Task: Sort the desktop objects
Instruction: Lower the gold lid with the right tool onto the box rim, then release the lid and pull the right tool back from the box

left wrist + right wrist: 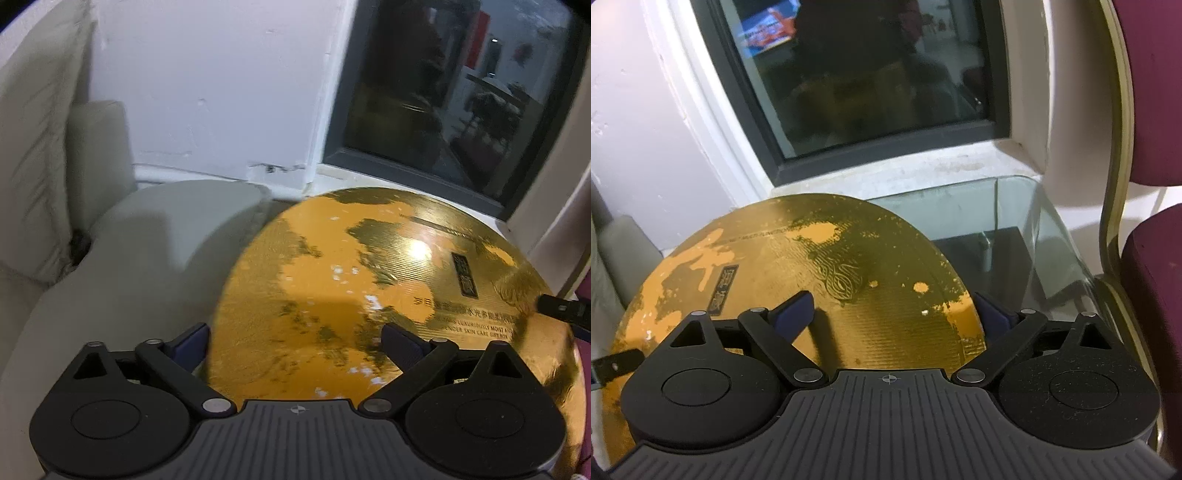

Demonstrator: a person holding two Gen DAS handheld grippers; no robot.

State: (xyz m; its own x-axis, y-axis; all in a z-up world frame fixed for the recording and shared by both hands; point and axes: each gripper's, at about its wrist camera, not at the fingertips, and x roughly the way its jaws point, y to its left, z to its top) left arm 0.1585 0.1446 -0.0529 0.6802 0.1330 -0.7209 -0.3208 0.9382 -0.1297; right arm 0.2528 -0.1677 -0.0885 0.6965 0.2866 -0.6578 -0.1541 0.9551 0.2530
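Note:
A worn gold gift box (332,295) with orange scuffed patches and a small black label fills the lower middle of both views. My left gripper (297,341) stands open across the box's left edge, one finger beside the edge and the other over the lid. My right gripper (892,312) stands open across the gift box's (849,277) right edge in the same way. No pad visibly presses on the box. The right gripper's fingertip (561,310) shows at the left wrist view's right edge, and the left gripper's fingertip (617,363) at the right wrist view's left edge.
A grey sofa cushion (129,258) lies left of the box. A glass table (1015,221) extends to its right, below a dark window (868,74) in a white wall. A maroon chair (1152,295) stands close on the far right.

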